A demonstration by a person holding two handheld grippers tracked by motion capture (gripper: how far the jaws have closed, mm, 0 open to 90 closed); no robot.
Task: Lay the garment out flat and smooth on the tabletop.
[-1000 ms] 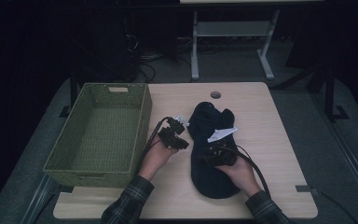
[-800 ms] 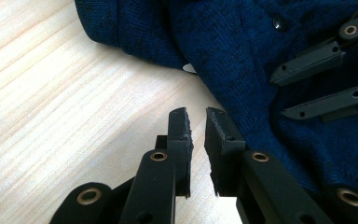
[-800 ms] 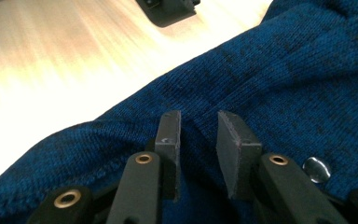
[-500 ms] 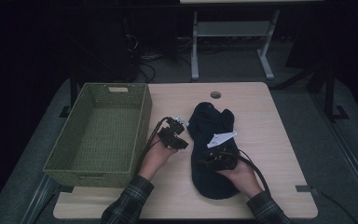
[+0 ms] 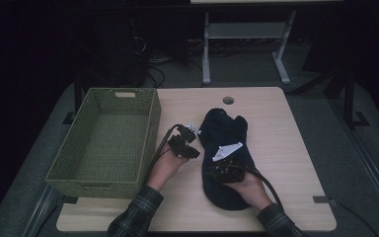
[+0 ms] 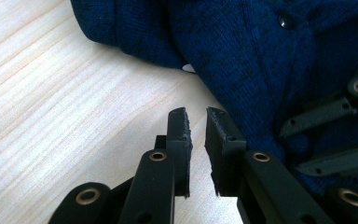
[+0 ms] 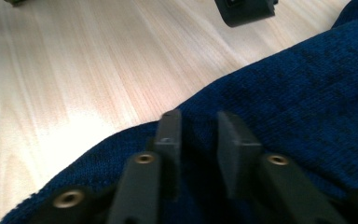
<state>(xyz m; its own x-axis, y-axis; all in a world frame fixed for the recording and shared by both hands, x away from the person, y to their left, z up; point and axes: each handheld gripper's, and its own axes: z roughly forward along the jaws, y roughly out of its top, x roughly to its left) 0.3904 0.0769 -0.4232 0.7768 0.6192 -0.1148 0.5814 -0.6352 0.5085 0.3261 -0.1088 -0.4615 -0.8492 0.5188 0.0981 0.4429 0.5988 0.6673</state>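
Observation:
A dark blue knit garment (image 5: 224, 128) lies in a heap in the middle of the wooden table (image 5: 281, 148). My left gripper (image 5: 193, 132) rests on the wood at the garment's left edge. Its jaws (image 6: 196, 114) stand a narrow gap apart with nothing between them, and the blue knit (image 6: 261, 56) lies just beyond. My right gripper (image 5: 209, 172) lies on the lower half of the garment and points left. Its jaws (image 7: 198, 119) have just been closing, and a fold of the knit (image 7: 298, 84) sits between the pads.
A green woven basket (image 5: 150, 128) stands at the table's left, close to my left hand. A cable hole (image 5: 228, 100) is near the far edge. The floor is dark, and a white desk frame (image 5: 206, 54) stands behind the table.
The right gripper has edged a little to the left on the garment. The left hand and the garment lie as before.

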